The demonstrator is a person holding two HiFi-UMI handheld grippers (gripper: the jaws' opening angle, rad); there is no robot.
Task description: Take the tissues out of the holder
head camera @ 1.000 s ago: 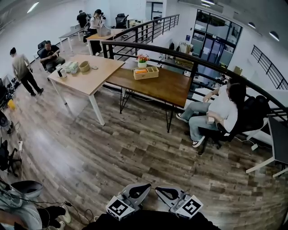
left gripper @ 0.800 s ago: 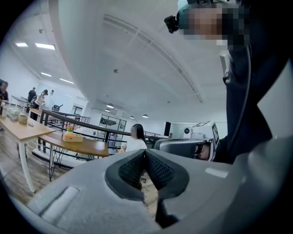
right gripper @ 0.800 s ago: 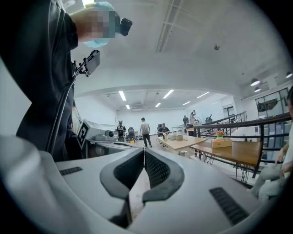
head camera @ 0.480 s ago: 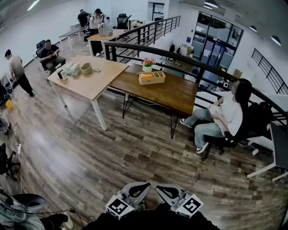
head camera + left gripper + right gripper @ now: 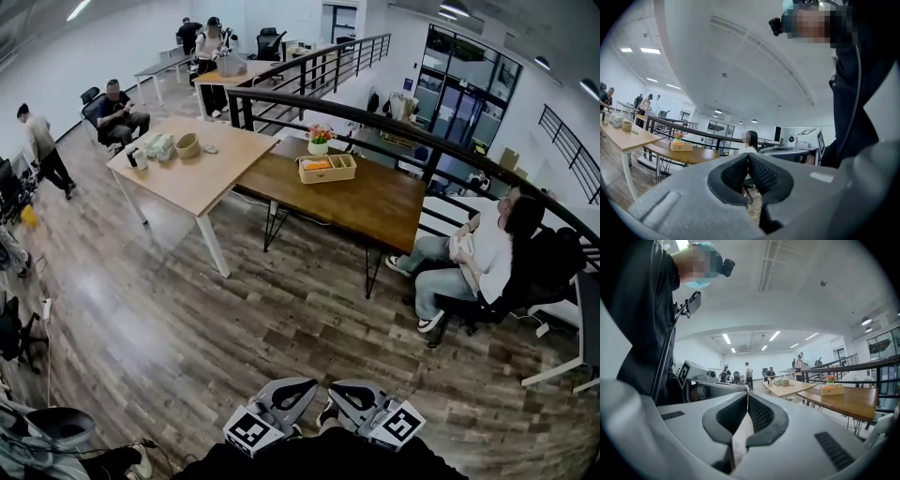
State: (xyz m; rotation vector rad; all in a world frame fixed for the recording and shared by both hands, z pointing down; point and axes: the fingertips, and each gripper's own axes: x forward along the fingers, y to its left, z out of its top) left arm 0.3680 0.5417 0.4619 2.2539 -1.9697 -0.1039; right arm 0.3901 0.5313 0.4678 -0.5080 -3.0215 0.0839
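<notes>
On the left gripper (image 5: 748, 159) the fingers (image 5: 735, 174) are clenched pad to pad with nothing between them. The right gripper (image 5: 748, 401) matches: its fingers (image 5: 761, 416) are pressed shut and empty.

In the head view both grippers sit side by side at the bottom centre of the frame, close against the person's body, with their marker cubes angled outward. Both point level, out across the wooden floor (image 5: 234, 319) toward the upper middle of the frame.

The likely holder is a wooden box (image 5: 327, 169) near the far edge of the dark bench (image 5: 375, 202), in the upper middle of the frame, just beside a small pot of flowers (image 5: 320, 141). It is well apart from both grippers, and from here I cannot tell whether tissues stand in it; something orange shows inside. A lighter bench (image 5: 202, 173) adjoins on the left, carrying some pale packs (image 5: 157, 145) and a bowl (image 5: 188, 145). A person sits on a chair (image 5: 478, 258) at the right of the dark bench.

The step in hand looks like closing the gap to the bench, so no part of the task proper is done. To do it well, the person should come square to the near long edge of the dark bench, clear of the seated person. The fingers of one gripper should open before the reach. The other gripper could steady the box while the first pinches the tissues from above.
</notes>
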